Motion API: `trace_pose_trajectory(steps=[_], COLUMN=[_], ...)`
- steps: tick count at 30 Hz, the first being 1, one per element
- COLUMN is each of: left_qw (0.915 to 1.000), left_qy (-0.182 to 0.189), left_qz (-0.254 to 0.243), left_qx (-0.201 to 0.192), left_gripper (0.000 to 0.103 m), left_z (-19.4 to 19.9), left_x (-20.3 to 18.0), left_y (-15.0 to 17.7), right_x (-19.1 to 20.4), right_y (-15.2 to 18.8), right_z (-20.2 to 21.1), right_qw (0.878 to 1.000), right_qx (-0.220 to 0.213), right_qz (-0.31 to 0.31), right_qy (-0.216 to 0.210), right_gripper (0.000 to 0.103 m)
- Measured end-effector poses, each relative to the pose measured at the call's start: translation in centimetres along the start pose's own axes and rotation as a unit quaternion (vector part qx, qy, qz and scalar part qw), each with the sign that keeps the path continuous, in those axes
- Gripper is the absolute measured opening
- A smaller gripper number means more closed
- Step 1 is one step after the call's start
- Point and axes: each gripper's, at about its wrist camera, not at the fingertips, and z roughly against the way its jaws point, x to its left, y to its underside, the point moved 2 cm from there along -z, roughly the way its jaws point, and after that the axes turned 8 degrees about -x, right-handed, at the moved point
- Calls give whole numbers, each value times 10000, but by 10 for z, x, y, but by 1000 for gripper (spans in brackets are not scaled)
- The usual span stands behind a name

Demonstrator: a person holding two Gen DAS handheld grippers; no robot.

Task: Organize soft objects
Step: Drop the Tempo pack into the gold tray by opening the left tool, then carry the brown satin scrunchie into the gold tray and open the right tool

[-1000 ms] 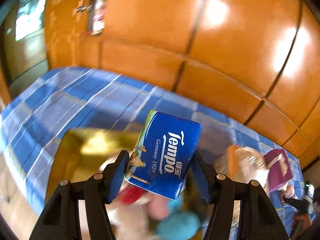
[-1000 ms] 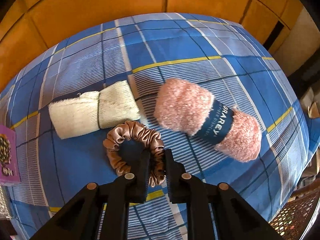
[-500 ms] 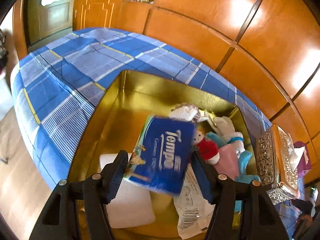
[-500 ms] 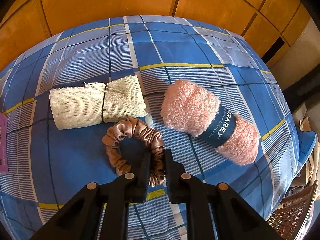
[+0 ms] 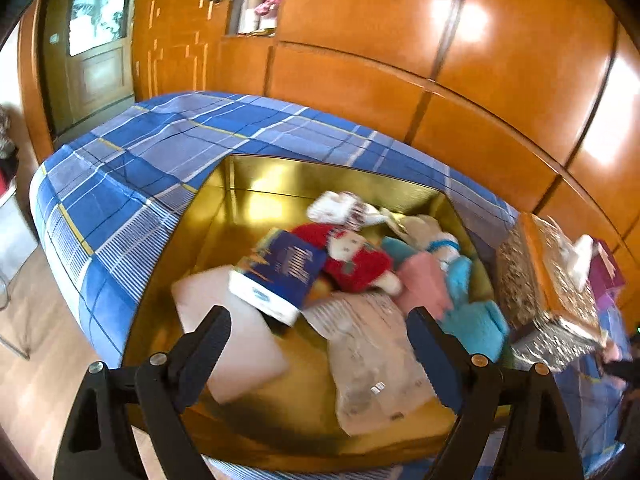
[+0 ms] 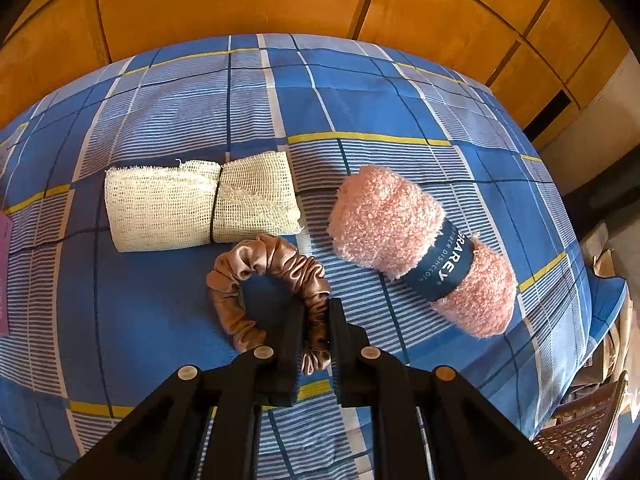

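Left wrist view: the left tool (image 5: pixel 318 322) has just been spreading its jaws, nothing between them now, over the gold box (image 5: pixel 256 184) near the bed's corner; the blue tissue pack (image 5: pixel 280 272) lies tilted on a white pad (image 5: pixel 224 328) beside a red plush doll (image 5: pixel 356 260). Perched like that, the pack may slide. On the other side the right tool (image 6: pixel 316 316) pinches a satin scrunchie (image 6: pixel 268 268) lying on the checked bedspread (image 6: pixel 160 112); a thin bite could slip when lifted. Behind it lie a gauze roll (image 6: pixel 200 200) and a pink yarn skein (image 6: pixel 420 244), neither in the way.
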Motion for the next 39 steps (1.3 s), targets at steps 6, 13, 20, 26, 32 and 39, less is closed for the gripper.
trace_pose_trajectory(steps=[6,13,20,26,32,39], left_qw=[9997,9990,9980,9970,9968,9968], left_qy=[241,420,569,545,448,258], left_qz=[-38,-133,-261,-514,-642,-732], left_qx=[46,21,-48,-190,-139,-166], left_gripper=[90,90,90,90,90,90], left_z=[7,14,21,29,33,42], left_x=[-14,-26,-36,-45,-45,-38], left_y=[8,10,9,6,10,15], right_x=[-5,-12,-27,-26,40,178], right_y=[4,20,5,-51,-121,-141], right_z=[4,20,46,77,120,192], right_qw=[9992,9846,9768,9788,9748,9443], right_qx=[111,438,42,-470,-1042,-1537], right_qz=[-204,-861,-1296,-1141,-662,502], right_qy=[-335,-1456,-1701,-1631,-1857,-2866], right_gripper=[9,9,8,8,8,8])
